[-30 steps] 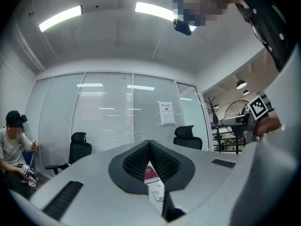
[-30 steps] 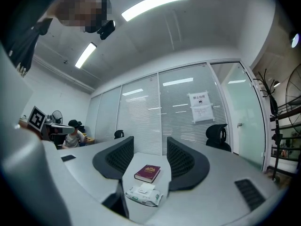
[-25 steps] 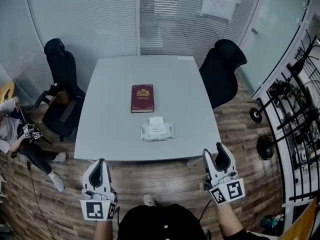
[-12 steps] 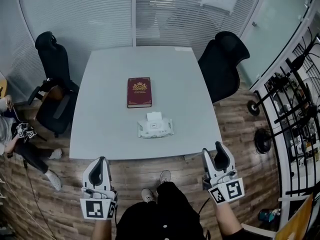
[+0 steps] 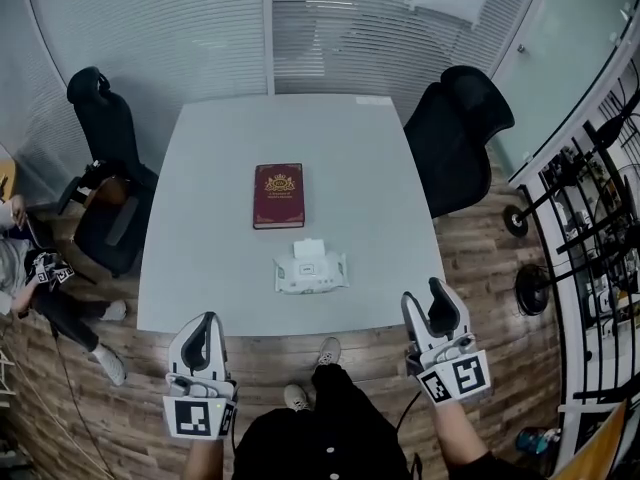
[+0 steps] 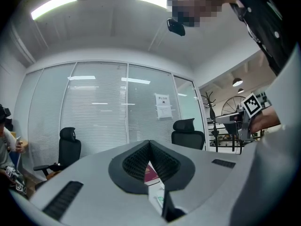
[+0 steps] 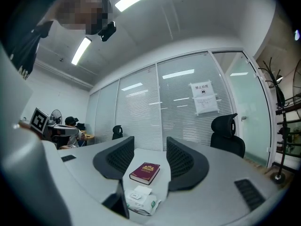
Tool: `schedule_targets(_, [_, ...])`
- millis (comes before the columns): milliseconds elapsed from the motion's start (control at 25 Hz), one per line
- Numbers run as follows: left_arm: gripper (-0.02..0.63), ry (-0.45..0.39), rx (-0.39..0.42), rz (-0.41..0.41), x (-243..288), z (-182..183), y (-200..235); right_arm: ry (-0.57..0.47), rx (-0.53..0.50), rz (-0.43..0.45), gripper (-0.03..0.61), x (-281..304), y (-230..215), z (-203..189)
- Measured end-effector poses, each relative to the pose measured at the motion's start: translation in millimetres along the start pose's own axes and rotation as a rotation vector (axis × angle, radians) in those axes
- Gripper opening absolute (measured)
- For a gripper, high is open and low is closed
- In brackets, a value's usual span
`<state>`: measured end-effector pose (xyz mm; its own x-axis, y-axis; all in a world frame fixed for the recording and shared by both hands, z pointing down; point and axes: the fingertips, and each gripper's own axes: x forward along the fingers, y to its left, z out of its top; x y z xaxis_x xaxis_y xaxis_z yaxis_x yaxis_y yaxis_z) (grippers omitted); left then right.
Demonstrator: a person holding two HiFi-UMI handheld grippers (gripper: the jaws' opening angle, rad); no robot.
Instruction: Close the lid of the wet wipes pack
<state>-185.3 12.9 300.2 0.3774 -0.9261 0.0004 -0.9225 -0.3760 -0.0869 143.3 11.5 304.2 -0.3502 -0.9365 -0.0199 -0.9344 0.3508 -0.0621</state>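
A white wet wipes pack [image 5: 311, 270] lies near the front edge of the grey table [image 5: 200, 218], its small lid flap standing open toward the far side. The right gripper view shows the wet wipes pack [image 7: 140, 199] below and between the jaws. My left gripper [image 5: 205, 343] hangs shut below the table's front left edge, well short of the pack. My right gripper [image 5: 433, 318] is open and empty, off the front right corner. In the left gripper view a sliver of the wet wipes pack [image 6: 157, 197] shows past the closed left gripper [image 6: 149, 145].
A dark red book [image 5: 278, 194] lies just beyond the pack. Black office chairs stand at the table's left [image 5: 100, 168] and right [image 5: 460, 138]. A person [image 5: 20, 268] sits at far left. A black metal rack [image 5: 590, 188] lines the right side.
The view has drawn slightly closer to the table and shifted. Both grippers hold about the same places below the table's front edge.
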Motion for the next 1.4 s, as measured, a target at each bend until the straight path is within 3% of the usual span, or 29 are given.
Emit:
schedule_targets(640, [0.015, -0.016, 0.026, 0.050, 92, 10, 3, -0.016, 0.016, 0.058, 0.230, 85, -63, 1])
schedule_targets(920, [0.015, -0.011, 0.024, 0.079, 119, 17, -3, 0.008, 0.039, 0.125, 0.230, 118, -84, 0])
schedule_targets(1160, [0.015, 0.051, -0.006, 0.106, 121, 2, -6, 0.076, 0.076, 0.221, 0.230, 142, -82, -23])
schedule_targets(1400, [0.015, 0.083, 0.000, 0.081, 118, -10, 4, 0.193, 0.165, 0.292, 0.230, 169, -73, -71])
